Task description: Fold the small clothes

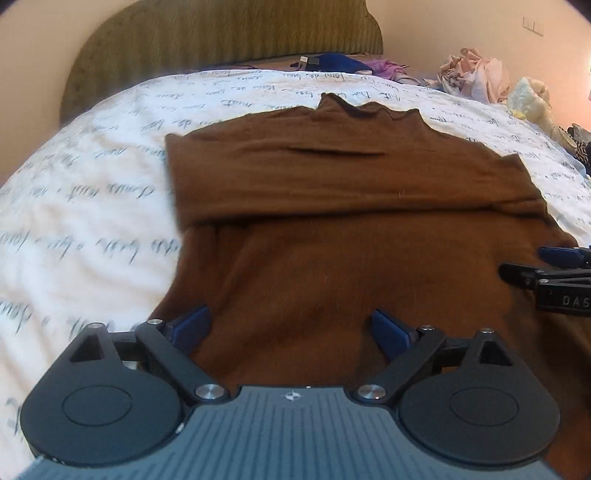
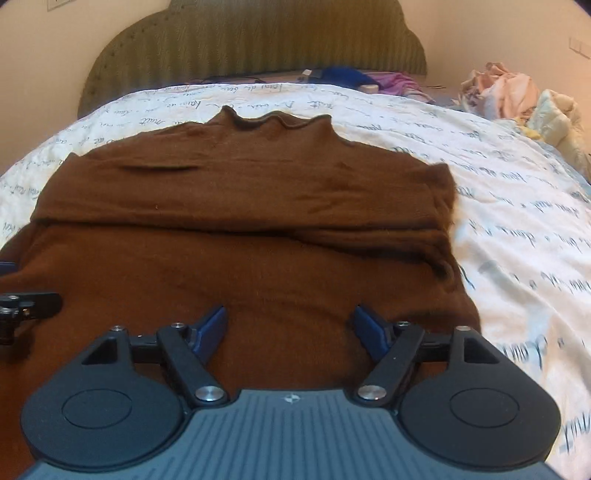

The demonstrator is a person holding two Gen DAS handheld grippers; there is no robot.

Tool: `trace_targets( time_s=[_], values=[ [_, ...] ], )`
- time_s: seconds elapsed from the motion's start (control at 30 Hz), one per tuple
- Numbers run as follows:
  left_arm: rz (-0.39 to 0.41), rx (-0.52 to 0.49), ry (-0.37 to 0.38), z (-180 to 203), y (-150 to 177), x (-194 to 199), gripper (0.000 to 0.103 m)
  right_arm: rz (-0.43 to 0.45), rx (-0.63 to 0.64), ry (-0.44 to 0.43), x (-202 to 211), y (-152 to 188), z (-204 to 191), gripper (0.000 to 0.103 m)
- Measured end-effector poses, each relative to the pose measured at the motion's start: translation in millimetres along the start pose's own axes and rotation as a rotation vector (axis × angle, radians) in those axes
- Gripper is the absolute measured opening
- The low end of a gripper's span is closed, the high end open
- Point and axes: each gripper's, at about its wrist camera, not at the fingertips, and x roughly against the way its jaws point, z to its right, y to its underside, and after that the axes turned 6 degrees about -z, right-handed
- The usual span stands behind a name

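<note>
With both the left claw [image 1: 290, 330] and right claw [image 2: 290, 326] open and empty above the near half of the brown sweater [image 1: 351, 192], spread on the bed [image 1: 92, 192], a shallow pinch risks dragging its sleeves loose.

Olive ribbed headboard [image 2: 258, 48] against peach wall [image 1: 461, 33], white script-printed bedspread [image 2: 498, 192], wall switches [image 1: 533, 25]

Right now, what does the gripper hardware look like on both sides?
Both match: left gripper and right gripper have blue fingers on black linkage arms with silver pivot bolts, two round black discs, and a ribbed grey body with a small compass-like mark. No cables or sleeves visible.
</note>
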Motion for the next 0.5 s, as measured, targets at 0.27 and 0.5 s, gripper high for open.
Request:
trace_targets(
  time_s=[0.27, 0.5],
  values=[
    [-0.029, 0.005, -0.041, -18, 56, 38, 0.103, 0.024, 0.022, 0.007, 48, 59, 15, 0.080],
    [-0.012, 0.106, 0.024, -29, 83, 79, 0.093, 0.051, -0.016, -0.014, 60, 86, 29, 0.084]
  ],
)
